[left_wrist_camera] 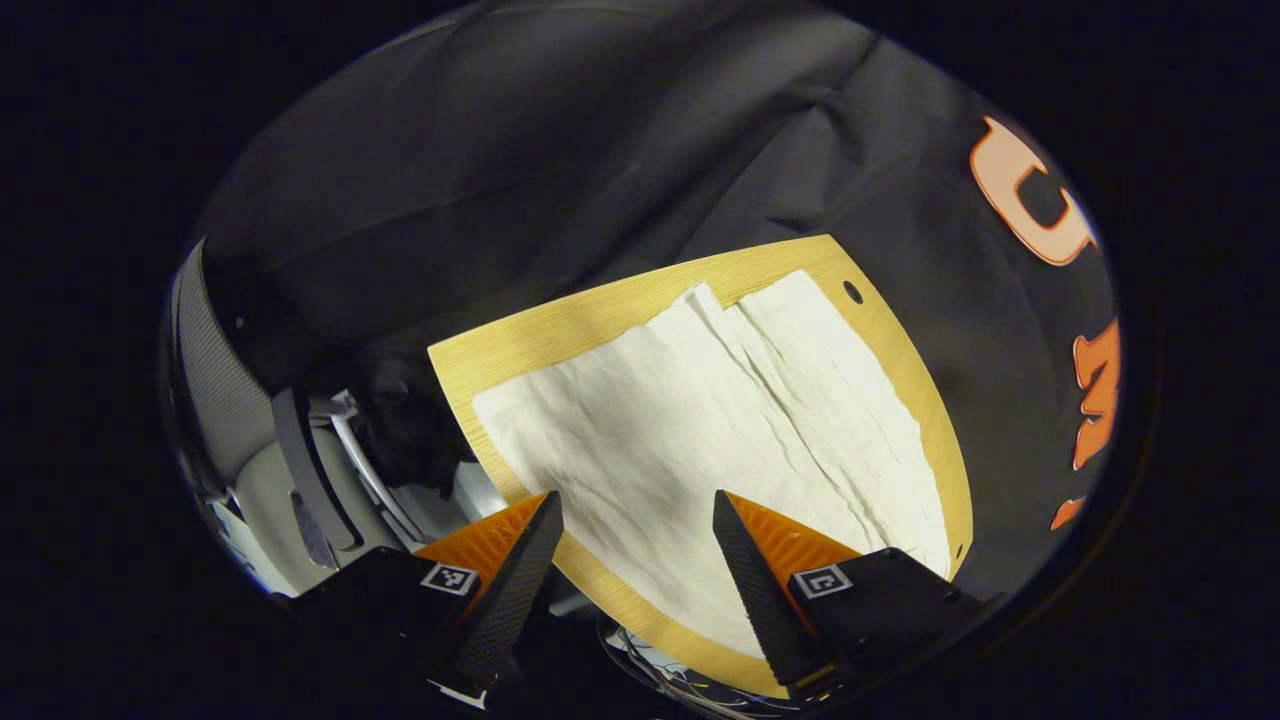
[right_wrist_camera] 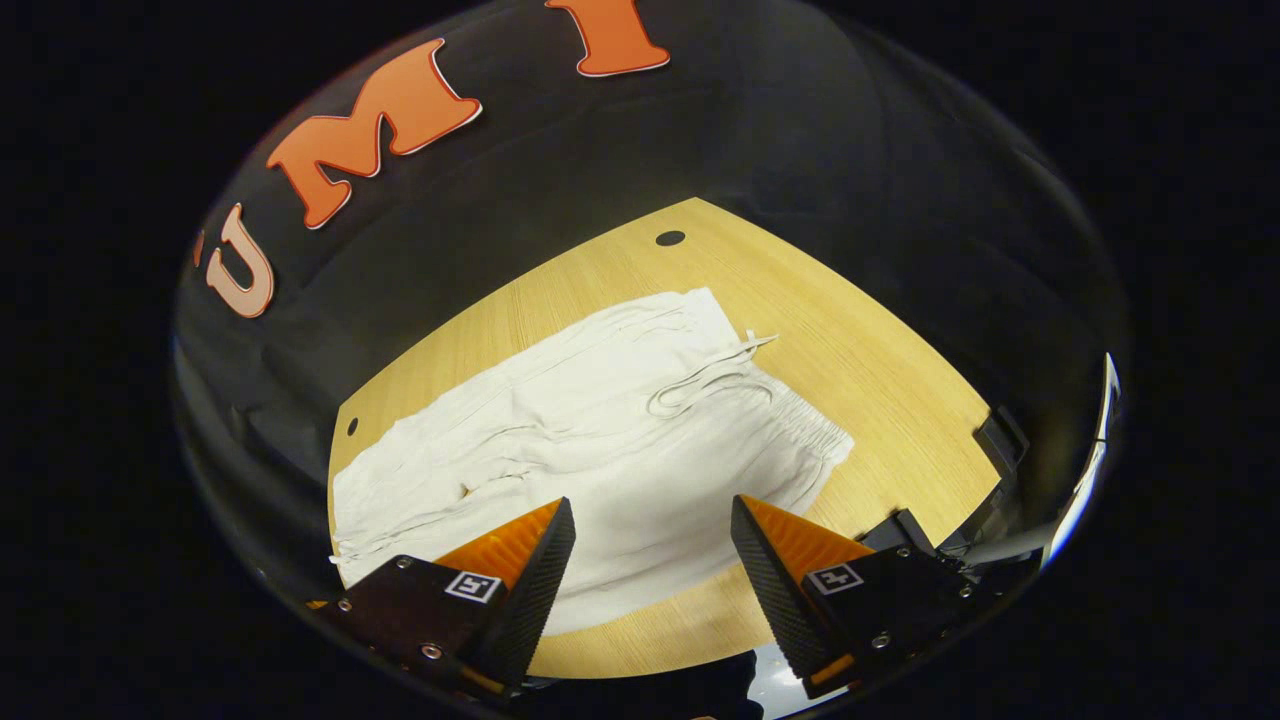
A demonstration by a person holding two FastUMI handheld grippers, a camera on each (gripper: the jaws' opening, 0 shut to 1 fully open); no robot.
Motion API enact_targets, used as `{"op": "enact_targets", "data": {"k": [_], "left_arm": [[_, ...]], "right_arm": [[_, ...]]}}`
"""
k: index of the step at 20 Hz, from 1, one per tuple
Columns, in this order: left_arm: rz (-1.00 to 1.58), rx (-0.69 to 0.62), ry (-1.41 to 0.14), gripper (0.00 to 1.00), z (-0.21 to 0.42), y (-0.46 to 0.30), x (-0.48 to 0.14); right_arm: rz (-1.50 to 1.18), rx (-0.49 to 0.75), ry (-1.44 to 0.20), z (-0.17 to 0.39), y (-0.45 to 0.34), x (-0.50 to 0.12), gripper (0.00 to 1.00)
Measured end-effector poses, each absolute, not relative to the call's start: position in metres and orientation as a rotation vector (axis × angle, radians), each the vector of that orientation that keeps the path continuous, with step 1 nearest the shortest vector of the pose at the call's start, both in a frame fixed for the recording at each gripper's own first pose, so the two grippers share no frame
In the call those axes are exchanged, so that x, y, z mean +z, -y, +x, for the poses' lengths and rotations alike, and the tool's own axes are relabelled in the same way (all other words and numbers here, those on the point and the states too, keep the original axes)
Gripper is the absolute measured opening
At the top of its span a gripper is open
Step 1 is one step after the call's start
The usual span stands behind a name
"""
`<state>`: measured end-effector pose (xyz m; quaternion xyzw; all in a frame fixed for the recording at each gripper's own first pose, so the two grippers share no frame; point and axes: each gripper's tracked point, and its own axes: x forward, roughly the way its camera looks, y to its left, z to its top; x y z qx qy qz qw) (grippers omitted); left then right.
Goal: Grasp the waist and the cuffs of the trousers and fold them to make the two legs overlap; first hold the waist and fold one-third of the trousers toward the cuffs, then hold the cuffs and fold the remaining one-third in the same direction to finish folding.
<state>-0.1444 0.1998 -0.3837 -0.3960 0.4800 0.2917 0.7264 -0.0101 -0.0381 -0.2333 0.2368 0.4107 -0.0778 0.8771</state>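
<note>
White trousers point(right_wrist_camera: 620, 430) lie flat on the wooden table point(right_wrist_camera: 850, 350), both legs spread side by side. In the right gripper view the elastic waist with its drawstring point(right_wrist_camera: 720, 375) is at the right and the cuffs reach toward the table's left end. My right gripper point(right_wrist_camera: 652, 515) hovers open above the near leg. In the left gripper view the same trousers point(left_wrist_camera: 700, 430) cover most of the table point(left_wrist_camera: 560, 335). My left gripper point(left_wrist_camera: 637, 508) is open over the trousers near the table's edge, holding nothing.
Small round holes point(right_wrist_camera: 670, 238) sit near the table's corners. A grey chair and white frame parts point(left_wrist_camera: 300, 480) stand beyond the table's edge in the left gripper view. A dark bracket point(right_wrist_camera: 1000, 440) is at the table's right end. Black cloth walls surround the table.
</note>
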Motion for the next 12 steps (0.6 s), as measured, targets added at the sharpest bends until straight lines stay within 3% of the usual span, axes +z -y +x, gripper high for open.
{"op": "enact_targets", "data": {"k": [10,11,12], "left_arm": [[-1.09,0.654,-1.115,0.96,-0.156,-0.222,-0.435],[-1.111,0.643,-1.098,1.0,-0.148,-0.225,-0.436],[-1.12,0.634,-1.097,0.9,-0.149,-0.227,-0.438]], "right_arm": [[0.503,-0.187,-0.884,-0.017,0.012,-0.241,0.95],[0.512,-0.192,-0.885,-0.018,0.011,-0.241,0.95],[0.519,-0.197,-0.885,-0.02,0.008,-0.241,0.95]]}}
